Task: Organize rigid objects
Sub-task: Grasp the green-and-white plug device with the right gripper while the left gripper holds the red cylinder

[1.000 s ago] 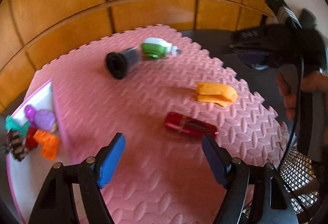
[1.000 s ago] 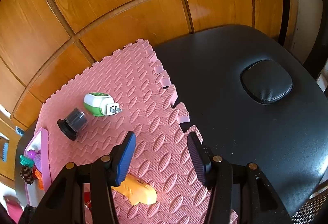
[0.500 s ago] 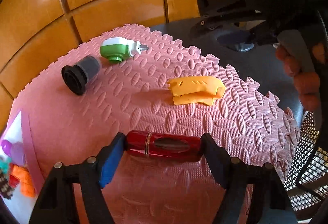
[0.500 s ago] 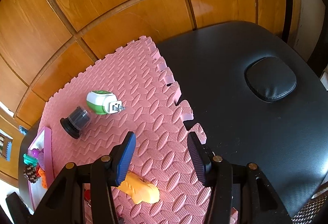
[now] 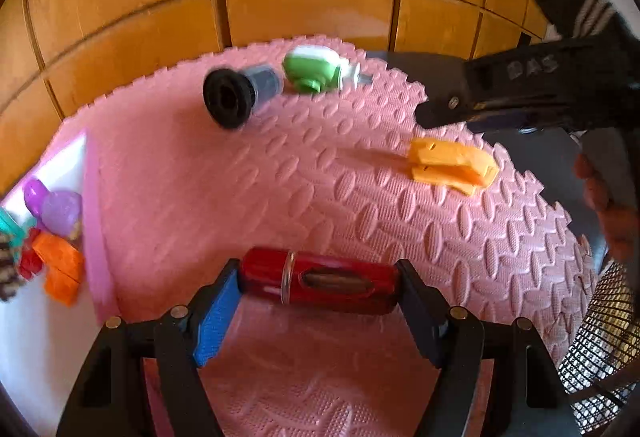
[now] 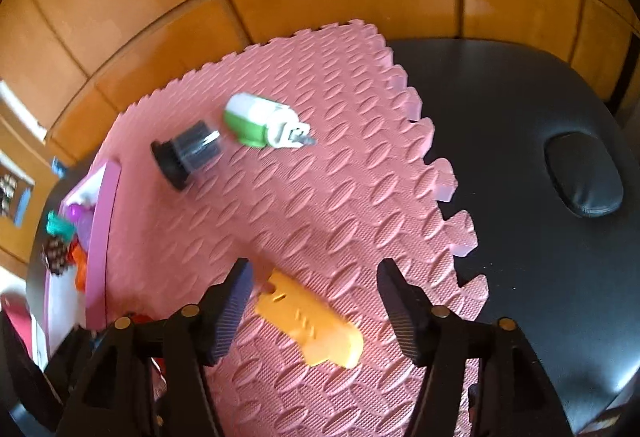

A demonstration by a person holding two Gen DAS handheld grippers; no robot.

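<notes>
Spanning: left gripper [image 5: 318,301] clamped endwise on red cylinder [image 5: 320,281], long axis across the fingers
Cylinder place: near edge of pink mat [image 5: 280,177], tray [image 5: 90,221] toward left edge
Right gripper [image 6: 314,301]: jaws opening, astride orange piece [image 6: 312,321], not pressing

Left gripper [image 5: 318,301] reached red cylinder [image 5: 320,281]; right gripper [image 6: 314,303] opening.

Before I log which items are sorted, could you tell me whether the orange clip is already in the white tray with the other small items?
No, the orange clip lies on the pink foam mat, well apart from the white tray.
</notes>
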